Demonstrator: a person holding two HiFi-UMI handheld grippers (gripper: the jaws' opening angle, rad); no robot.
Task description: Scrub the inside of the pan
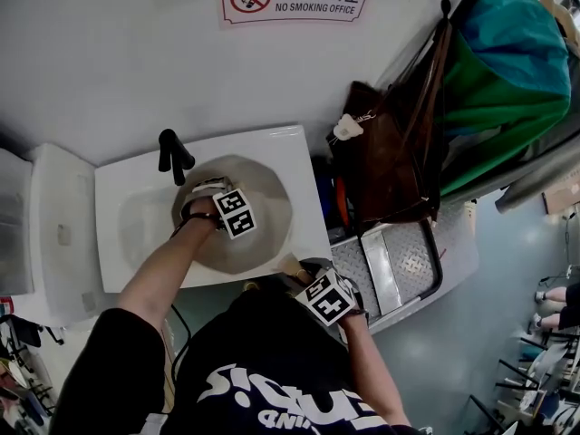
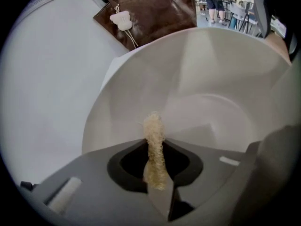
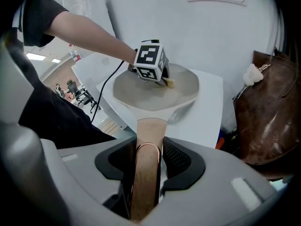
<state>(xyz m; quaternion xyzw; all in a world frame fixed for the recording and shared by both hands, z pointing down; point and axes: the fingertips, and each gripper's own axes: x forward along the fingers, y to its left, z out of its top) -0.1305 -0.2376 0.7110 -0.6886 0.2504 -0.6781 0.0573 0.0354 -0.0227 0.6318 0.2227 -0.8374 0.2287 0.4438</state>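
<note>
Beige pan (image 1: pixel 263 234) lies on the white sink (image 1: pixel 290 143). Head view: left gripper (image 1: pixel 207 193) is down inside the bowl, the nearer one; right gripper (image 1: pixel 313 281) sits off the rim, toward the person; pan's long axis runs from the bowl down-right to it.

Left gripper view: jaws pinched on a loofah strip (image 2: pixel 153 126); its tip faces the pan's inner wall.

Right gripper view: jaws clamped on the wooden handle (image 3: pixel 146 173); it points away, to the bowl ahead.

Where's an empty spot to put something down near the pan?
Bare sink basin left of the pan, near the black tap. A thin white strip runs between pan and brown bag. Inside the pan is crowded: the left gripper holds a scrubber there, and the right gripper clamps the handle.
</note>
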